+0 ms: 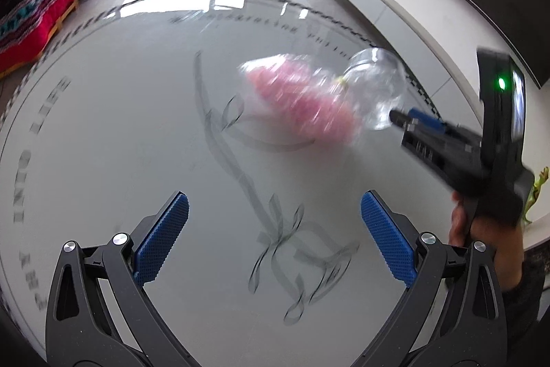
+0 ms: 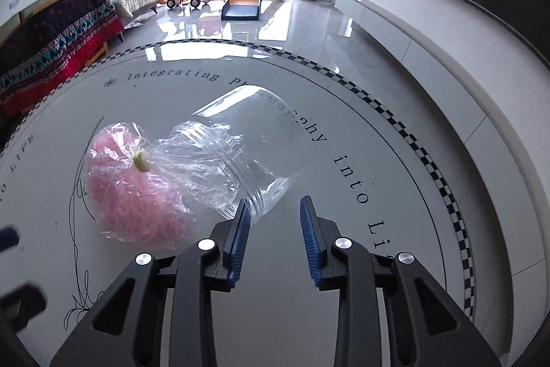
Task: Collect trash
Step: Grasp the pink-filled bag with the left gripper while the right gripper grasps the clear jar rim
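We are reaching for the clear jar (image 2: 254, 147) lying beside the pink-filled bag (image 2: 134, 191), right gripper (image 2: 273, 208) part-open and empty just short of its mouth, left gripper (image 1: 275, 215) wide and empty; next we need its rim between the pads.

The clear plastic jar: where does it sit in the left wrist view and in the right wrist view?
Left wrist view: the clear plastic jar is upper right of centre, blurred, lying just ahead of the right gripper.
Right wrist view: centre, on its side, just beyond the gripper's fingertips.
Shared landmark: the bag of pink shreds lies against the jar, to its left in both views.
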Demonstrator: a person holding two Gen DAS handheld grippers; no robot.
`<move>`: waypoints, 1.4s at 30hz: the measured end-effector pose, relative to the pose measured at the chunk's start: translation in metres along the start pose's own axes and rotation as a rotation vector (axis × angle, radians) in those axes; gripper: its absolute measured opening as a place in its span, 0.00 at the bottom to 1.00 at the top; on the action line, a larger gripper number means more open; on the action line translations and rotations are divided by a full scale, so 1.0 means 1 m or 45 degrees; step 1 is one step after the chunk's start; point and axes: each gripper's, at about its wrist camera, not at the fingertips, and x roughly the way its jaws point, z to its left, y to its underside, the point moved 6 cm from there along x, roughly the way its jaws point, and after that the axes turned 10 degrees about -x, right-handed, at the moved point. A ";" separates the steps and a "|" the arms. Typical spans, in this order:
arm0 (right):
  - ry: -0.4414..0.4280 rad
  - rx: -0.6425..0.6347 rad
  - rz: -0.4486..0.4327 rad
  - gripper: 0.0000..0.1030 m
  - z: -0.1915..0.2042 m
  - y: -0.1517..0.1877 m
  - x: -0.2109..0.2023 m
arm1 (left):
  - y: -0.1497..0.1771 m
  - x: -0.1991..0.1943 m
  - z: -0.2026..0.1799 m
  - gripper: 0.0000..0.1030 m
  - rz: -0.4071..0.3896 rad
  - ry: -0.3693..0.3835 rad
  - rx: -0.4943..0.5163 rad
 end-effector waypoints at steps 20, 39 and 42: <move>-0.104 -0.021 -0.067 0.24 -0.006 -0.020 0.015 | -0.060 0.091 -0.026 0.55 -0.015 -0.060 0.109; -0.172 0.089 -0.144 0.05 -0.005 -0.020 -0.039 | -0.016 0.004 -0.006 0.32 -0.025 0.098 0.065; -0.201 0.118 -0.147 0.05 0.001 -0.019 -0.052 | 0.003 -0.019 -0.006 0.32 -0.035 0.123 0.077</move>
